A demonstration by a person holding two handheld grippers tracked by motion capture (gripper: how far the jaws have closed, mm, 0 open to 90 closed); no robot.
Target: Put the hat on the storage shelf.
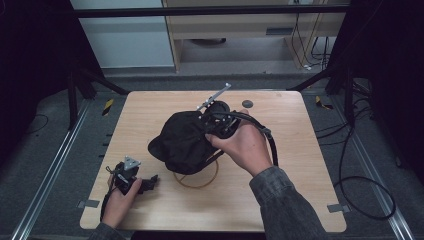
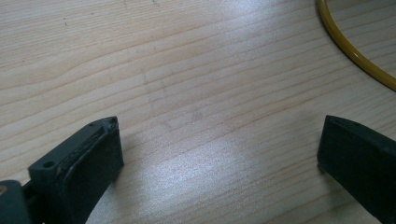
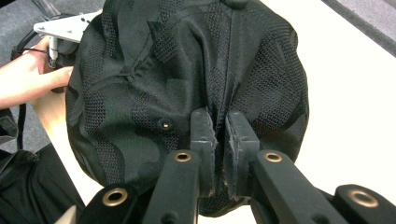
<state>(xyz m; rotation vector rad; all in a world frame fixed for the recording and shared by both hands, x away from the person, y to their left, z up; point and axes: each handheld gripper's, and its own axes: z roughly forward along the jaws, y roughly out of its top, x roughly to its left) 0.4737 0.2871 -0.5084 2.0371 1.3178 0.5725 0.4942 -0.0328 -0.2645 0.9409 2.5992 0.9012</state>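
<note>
While pinching the cap (image 3: pixel 187 84) by a crown fold, the right gripper (image 3: pixel 220 135) is lifting it off the table (image 1: pixel 280 190) | left gripper (image 2: pixel 219 154) is idling spread, near-left, beside the ring (image 2: pixel 355 56).

Left black two-jaw handheld gripper (image 1: pixel 150 181): grey three-cornered plate (image 1: pixel 131 163) with small holes on top, black cable (image 1: pixel 105 200) trailing; in the left gripper view, matte black blocky jaws with ribbed inner pads (image 2: pixel 100 151) and small screw holes. Right black two-jaw handheld gripper (image 3: pixel 223 135): worn dusty pads, black linkage bars with brass-coloured rivets (image 3: pixel 182 157), thick black corrugated cable (image 1: pixel 272 145), silver plate (image 1: pixel 214 97). Grey-green denim-like sleeve (image 1: pixel 285 200) on the right arm.
</note>
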